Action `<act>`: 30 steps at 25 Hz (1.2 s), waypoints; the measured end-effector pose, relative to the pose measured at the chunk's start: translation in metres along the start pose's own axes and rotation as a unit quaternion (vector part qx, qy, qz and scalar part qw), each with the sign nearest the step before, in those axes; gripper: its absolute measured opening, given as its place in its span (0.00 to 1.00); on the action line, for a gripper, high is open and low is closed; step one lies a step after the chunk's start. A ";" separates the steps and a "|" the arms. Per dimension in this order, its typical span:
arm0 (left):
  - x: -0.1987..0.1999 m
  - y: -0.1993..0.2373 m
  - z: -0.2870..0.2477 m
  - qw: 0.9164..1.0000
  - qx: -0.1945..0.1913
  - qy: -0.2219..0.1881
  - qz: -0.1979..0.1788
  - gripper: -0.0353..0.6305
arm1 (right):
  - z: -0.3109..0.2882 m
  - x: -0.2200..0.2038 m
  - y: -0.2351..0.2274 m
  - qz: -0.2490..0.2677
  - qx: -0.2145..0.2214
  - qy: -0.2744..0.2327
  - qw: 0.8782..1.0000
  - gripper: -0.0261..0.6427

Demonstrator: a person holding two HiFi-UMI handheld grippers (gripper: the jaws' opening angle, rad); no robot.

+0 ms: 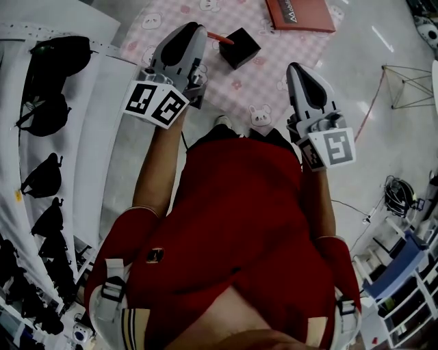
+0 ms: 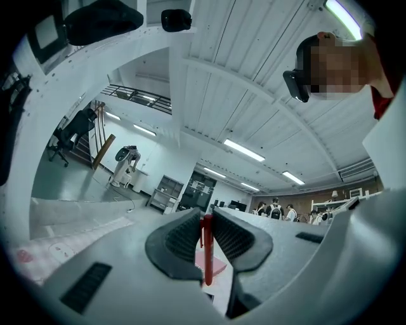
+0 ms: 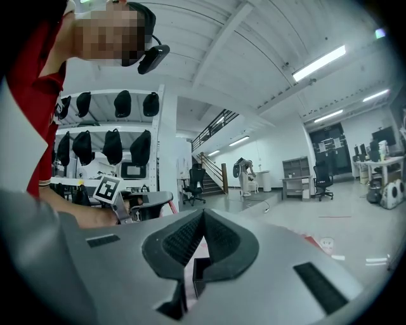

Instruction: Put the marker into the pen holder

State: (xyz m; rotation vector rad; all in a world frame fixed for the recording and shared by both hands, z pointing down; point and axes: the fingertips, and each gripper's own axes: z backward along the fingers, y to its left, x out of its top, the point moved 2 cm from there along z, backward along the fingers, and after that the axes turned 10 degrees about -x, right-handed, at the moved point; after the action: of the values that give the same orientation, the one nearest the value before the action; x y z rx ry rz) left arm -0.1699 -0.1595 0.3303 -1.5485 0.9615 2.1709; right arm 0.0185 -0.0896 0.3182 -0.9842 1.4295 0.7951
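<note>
A black square pen holder [image 1: 239,48] stands on the pink patterned cloth [image 1: 267,89] on the floor. My left gripper [image 1: 198,31] is shut on a red marker [image 1: 220,37]. The marker's free end pokes out toward the holder's upper left corner, just short of it. In the left gripper view the red marker [image 2: 207,247] stands upright between the ribbed pads [image 2: 184,238], above the pink cloth. My right gripper [image 1: 295,67] hangs to the right of the holder and nearer me. Its jaws [image 3: 202,219] are shut with nothing in them. A dark box, probably the holder [image 3: 198,268], shows below them.
A red book [image 1: 301,14] lies at the cloth's far right corner. White racks with black bags [image 1: 48,102] line the left side. A wire stand [image 1: 404,85], cables [image 1: 397,195] and white shelving [image 1: 404,266] are at the right. Grey floor surrounds the cloth.
</note>
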 end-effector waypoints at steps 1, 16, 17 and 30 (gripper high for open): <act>-0.002 0.001 -0.002 1.000 0.001 0.003 -0.001 0.15 | -0.001 0.000 -0.002 0.000 0.001 0.000 1.000 0.04; -0.037 0.009 -0.021 0.998 0.059 0.033 -0.005 0.15 | -0.003 0.007 -0.046 0.001 0.029 0.001 1.000 0.04; -0.041 0.010 -0.023 0.997 0.063 0.035 -0.005 0.15 | -0.003 0.007 -0.048 0.001 0.030 0.001 1.000 0.04; -0.080 0.026 -0.028 0.993 0.104 0.054 0.010 0.15 | 0.004 0.000 -0.067 -0.010 0.026 0.005 1.000 0.04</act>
State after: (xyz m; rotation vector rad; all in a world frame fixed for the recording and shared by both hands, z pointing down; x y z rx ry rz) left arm -0.1356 -0.1864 0.4074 -1.5742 1.1994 1.9443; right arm 0.0806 -0.1142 0.3223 -0.9630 1.4389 0.7353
